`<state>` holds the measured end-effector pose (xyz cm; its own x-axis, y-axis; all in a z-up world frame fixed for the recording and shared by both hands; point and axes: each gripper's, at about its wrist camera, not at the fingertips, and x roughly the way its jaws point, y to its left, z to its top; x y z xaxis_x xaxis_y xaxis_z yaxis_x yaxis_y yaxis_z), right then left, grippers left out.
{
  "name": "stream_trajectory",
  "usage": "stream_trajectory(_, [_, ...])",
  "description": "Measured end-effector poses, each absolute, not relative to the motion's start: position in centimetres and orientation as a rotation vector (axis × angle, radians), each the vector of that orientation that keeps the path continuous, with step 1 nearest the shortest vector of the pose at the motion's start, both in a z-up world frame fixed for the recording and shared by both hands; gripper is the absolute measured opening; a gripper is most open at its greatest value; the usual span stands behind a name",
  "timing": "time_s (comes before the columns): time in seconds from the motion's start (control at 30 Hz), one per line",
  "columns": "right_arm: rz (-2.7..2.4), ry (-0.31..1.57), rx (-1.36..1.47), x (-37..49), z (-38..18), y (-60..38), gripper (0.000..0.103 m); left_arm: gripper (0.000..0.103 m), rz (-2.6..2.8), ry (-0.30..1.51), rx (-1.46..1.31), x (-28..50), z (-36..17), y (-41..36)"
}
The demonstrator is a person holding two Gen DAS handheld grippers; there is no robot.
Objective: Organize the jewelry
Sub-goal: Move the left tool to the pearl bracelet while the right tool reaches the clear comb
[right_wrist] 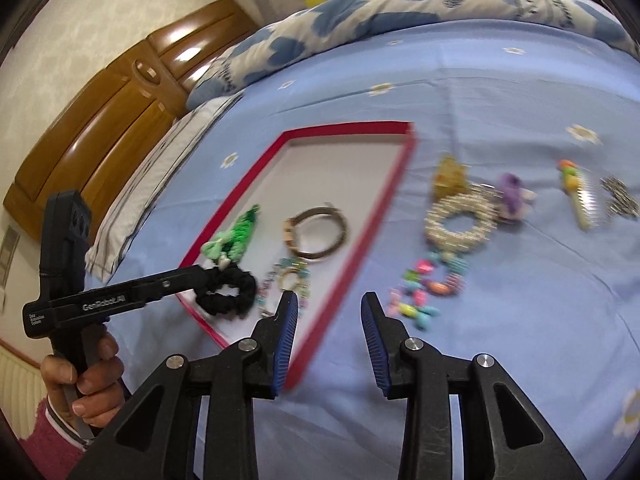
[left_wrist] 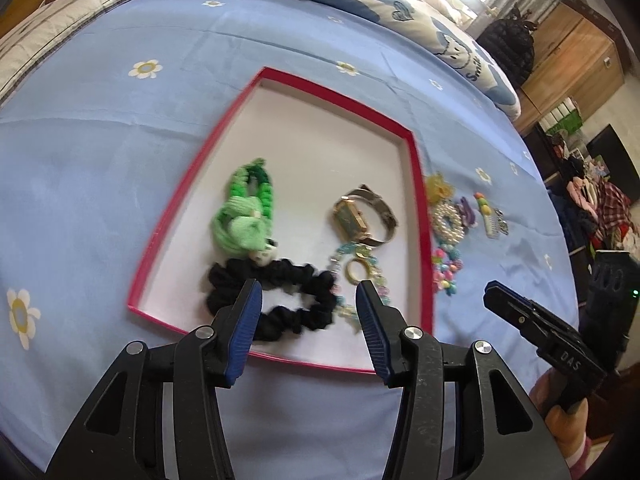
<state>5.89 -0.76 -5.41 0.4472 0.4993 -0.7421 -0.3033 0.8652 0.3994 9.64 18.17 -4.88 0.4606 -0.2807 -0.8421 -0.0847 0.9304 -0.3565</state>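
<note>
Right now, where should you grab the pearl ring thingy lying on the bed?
Grip the pearl bracelet across one side of its beaded band, coming straight down from above. It lies flat on the blue bedsheet with an open middle, so one jaw can probably slip inside the loop. The near side looks best; other trinkets crowd its far edge.

We count one red-rimmed tray point(left_wrist: 416, 184) on the bed point(left_wrist: 120, 128). Inside it lie five pieces: one green bow hair tie point(left_wrist: 244, 216), one black scrunchie point(left_wrist: 280, 300), one watch point(left_wrist: 360, 216), one pastel bead bracelet point(left_wrist: 352, 276) and one small ring point(left_wrist: 357, 271). Outside it we count six: one yellow clip point(right_wrist: 450, 176), one pearl ring scrunchie point(right_wrist: 460, 222), one colourful bead bracelet point(right_wrist: 428, 288), one purple clip point(right_wrist: 512, 196), one comb clip point(right_wrist: 580, 200) and one dark sparkly piece point(right_wrist: 620, 198).
</note>
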Motion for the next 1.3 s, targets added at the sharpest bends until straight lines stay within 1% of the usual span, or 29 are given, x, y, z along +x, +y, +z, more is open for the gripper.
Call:
stream_trajectory(0.27, [0.393, 0.981, 0.295, 5.0, -5.4, -6.3, 0.041, 0.048, -0.194, 1.092, -0.327, 9.9, -3.6, 13.9])
stream_trajectory(0.67, [0.273, 0.932, 0.365, 4.7, -5.0, -12.7, 0.041, 0.048, -0.277, 1.099, -0.238, 10.7, -2.6, 8.0])
stream_trajectory(0.97, [0.25, 0.917, 0.369, 5.5, -5.0, -14.5, 0.041, 0.048, -0.306, 1.102, -0.195, 11.7, -2.4, 5.4])
stream_trajectory(1.3, [0.245, 0.925, 0.346, 8.2, -5.4, -15.4, 0.041, 0.048, -0.328, 1.122, -0.168, 13.8, -3.3, 2.5])
